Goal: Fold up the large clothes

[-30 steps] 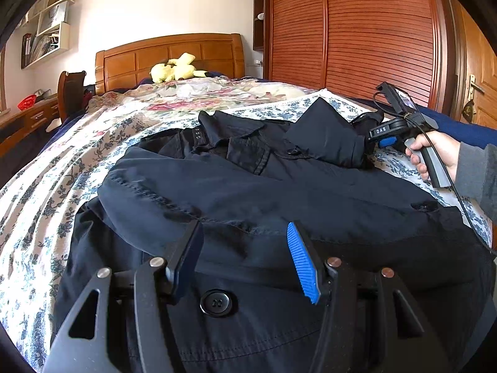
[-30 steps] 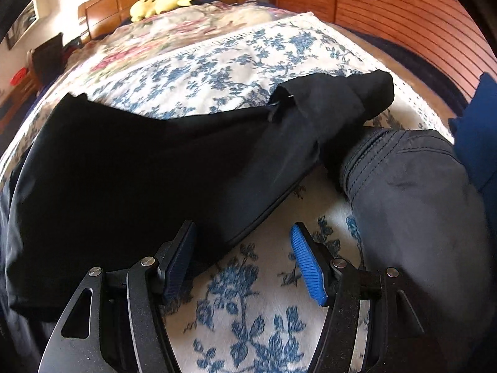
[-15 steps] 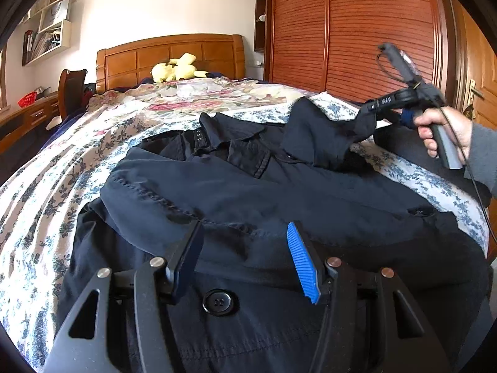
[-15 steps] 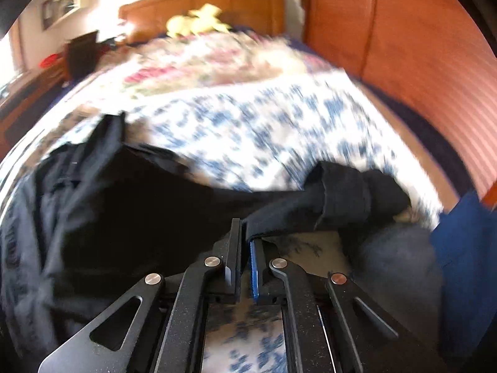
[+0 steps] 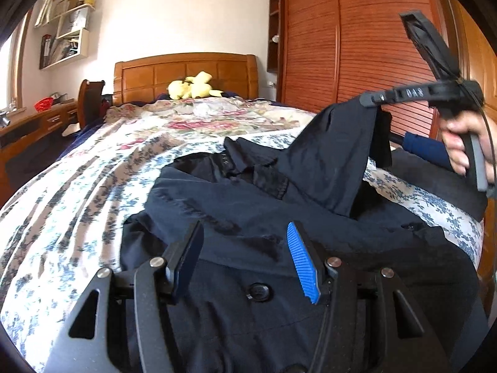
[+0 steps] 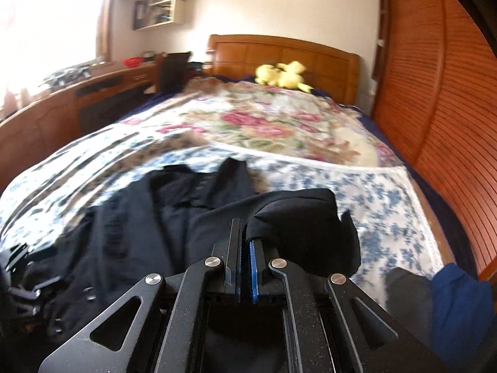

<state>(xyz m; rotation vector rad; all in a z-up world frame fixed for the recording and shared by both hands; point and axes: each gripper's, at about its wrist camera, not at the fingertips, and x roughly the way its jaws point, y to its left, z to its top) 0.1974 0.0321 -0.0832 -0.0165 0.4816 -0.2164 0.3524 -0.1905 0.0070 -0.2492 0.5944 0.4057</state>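
The dark coat lies spread across the near end of the bed, collar toward the wooden headboard, its body covering much of the blue-flowered bedspread. A rose-patterned quilt covers the far half of the bed, and a yellow plush toy sits against the headboard. A slatted wooden wardrobe runs along one side of the bed, with a desk and wall shelves on the other.

One sleeve is raised off the bedspread, hanging in a slanted fold from the right gripper, whose jaws are pressed together on the sleeve's end. A hand grips that tool's handle, seen at the edge of the left wrist view.

The left gripper hangs just above the coat's lower front, its jaws standing apart with nothing between them. A black button shows on the cloth just below.
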